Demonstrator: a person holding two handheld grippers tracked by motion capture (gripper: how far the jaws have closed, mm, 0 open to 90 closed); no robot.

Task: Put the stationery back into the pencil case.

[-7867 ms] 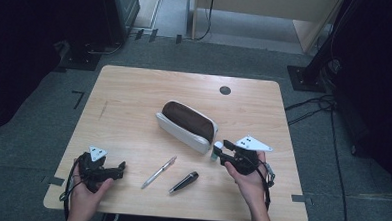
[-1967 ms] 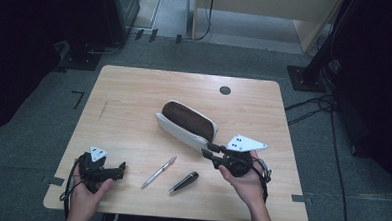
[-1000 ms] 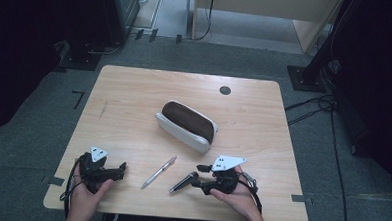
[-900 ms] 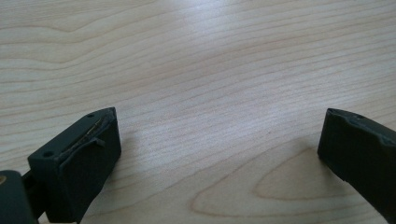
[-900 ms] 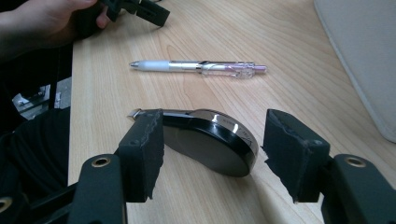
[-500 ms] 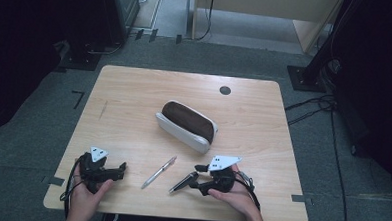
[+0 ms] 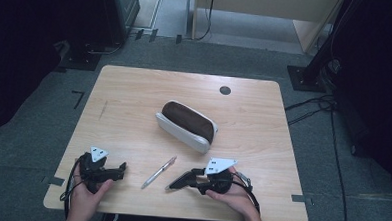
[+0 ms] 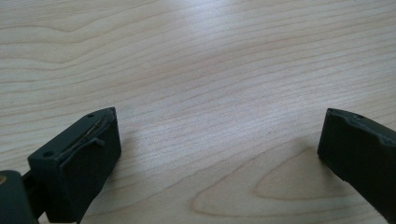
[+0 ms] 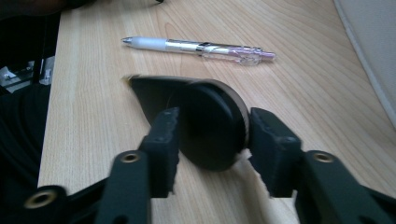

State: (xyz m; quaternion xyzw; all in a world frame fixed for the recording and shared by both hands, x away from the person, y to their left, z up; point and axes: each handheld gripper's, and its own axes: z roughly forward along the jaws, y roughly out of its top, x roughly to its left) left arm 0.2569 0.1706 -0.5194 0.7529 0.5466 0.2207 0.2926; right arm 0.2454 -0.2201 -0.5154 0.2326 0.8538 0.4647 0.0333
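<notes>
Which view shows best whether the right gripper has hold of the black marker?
The right gripper view: the black marker sits end-on between the right gripper, whose pads press on its round end. The high view shows the marker small, sticking out of the gripper. The left gripper view shows bare table.

Table (image 7: 134, 98): light wood, wavy grain lines. Case (image 7: 187, 126): white outside, dark brown top. Pen (image 9: 196, 47): clear and silver, white grip, bit of pink. Marker (image 9: 205, 123): black. Both tools black, grey three-cornered plates on top. Floor (image 7: 43, 114): grey.
</notes>
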